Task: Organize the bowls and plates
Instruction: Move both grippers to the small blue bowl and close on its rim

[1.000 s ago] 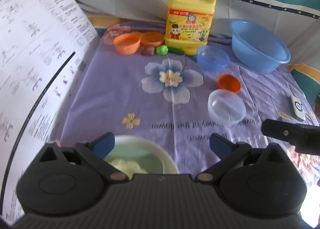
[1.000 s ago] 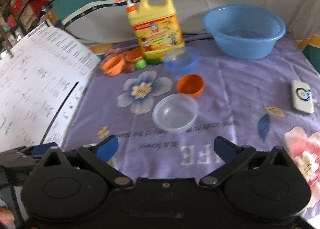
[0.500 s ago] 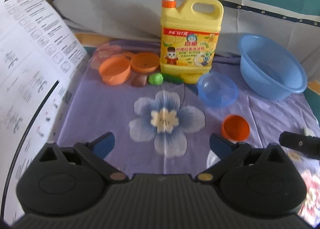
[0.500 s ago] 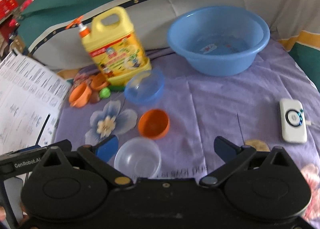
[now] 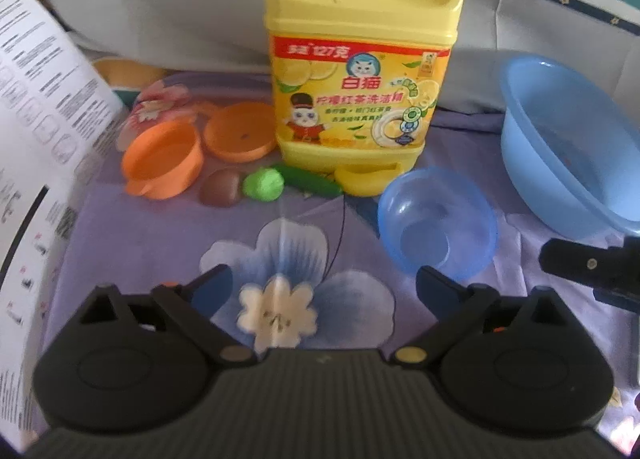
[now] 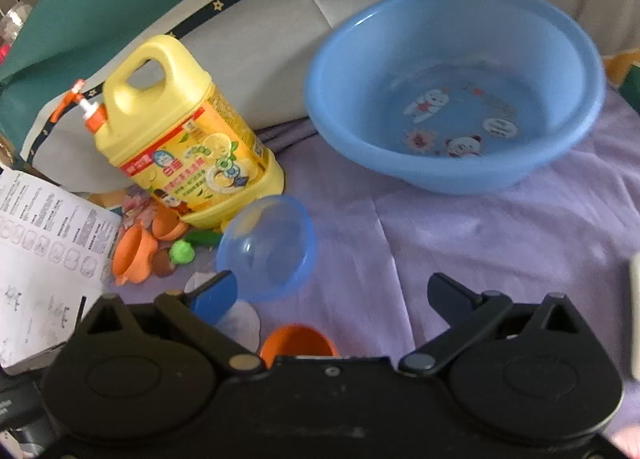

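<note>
My left gripper (image 5: 324,283) hangs over the flower print on the purple cloth; its jaws are closing with nothing between them. A small clear-blue bowl (image 5: 438,227) sits just beyond its right finger. Farther back left lie an orange bowl (image 5: 164,159) and an orange dish (image 5: 240,131). My right gripper (image 6: 332,293) is open and empty. The small blue bowl (image 6: 268,247) lies just past its left finger. A little orange bowl (image 6: 298,341) peeks out under it, and a clear bowl (image 6: 240,323) is mostly hidden there. The big blue basin (image 6: 456,87) stands behind.
A yellow detergent jug (image 5: 360,71) stands at the back centre, with a green ball (image 5: 264,185), a brown piece (image 5: 222,189) and a toy cucumber (image 5: 312,181) before it. Printed paper (image 5: 36,139) rises on the left. A white device (image 6: 634,319) lies at the right edge.
Both grippers have moved forward toward the back of the table; jug, basin and blue bowl loom larger. The white and clear bowls slid out of the left view. The right view has rolled.
</note>
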Demonstrator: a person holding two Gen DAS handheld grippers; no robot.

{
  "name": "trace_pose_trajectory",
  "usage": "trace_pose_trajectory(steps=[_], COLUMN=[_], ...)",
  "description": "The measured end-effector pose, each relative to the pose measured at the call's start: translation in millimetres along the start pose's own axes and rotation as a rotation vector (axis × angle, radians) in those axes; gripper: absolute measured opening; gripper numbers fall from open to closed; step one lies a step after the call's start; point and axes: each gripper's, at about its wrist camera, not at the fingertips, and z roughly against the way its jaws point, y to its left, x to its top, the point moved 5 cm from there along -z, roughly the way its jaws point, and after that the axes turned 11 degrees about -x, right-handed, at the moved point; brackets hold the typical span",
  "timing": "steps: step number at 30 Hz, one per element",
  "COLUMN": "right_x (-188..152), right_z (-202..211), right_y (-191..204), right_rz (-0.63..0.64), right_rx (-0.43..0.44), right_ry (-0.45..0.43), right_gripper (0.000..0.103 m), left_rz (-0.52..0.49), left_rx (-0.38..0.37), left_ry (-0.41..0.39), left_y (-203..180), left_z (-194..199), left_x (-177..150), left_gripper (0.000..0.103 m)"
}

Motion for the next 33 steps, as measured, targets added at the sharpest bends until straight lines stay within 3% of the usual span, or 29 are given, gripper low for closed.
trace_pose_trajectory(steps=[5, 8, 18, 23, 33], right_x=[13.3, 17.8, 13.8, 8.7, 5.9], right_z=[-29.4, -43.8, -74.8, -76.2, -52.0], right_y=[11.0, 15.3, 27.0, 30.8, 41.1], right_rz=[-0.004, 0.000, 0.013, 0.022, 0.034], right_rx=[0.015, 0.015, 0.058, 0.064, 0.081], right_ry=[0.015, 0.027, 0.082, 0.076, 0.065], right_gripper=[0.086, 0.073, 0.016, 0.012, 0.012], left_rz=[-0.018, -0.010, -0.015, -0.036, -0.044], left_rx=[0.004, -0.018, -0.092, -0.112, -0.083], left_ry=[0.010, 0.017, 0.049, 0.051, 0.040], left_y=[-5.4, -6.6, -11.6, -17.4, -14.5], left_z=[-25.6, -36.7, -57.4, -57.9, -31.6], left_x=[12.1, 15.0, 10.5, 8.4, 2.5], left_gripper=[0.084, 0.075, 0.028, 0.012, 0.012])
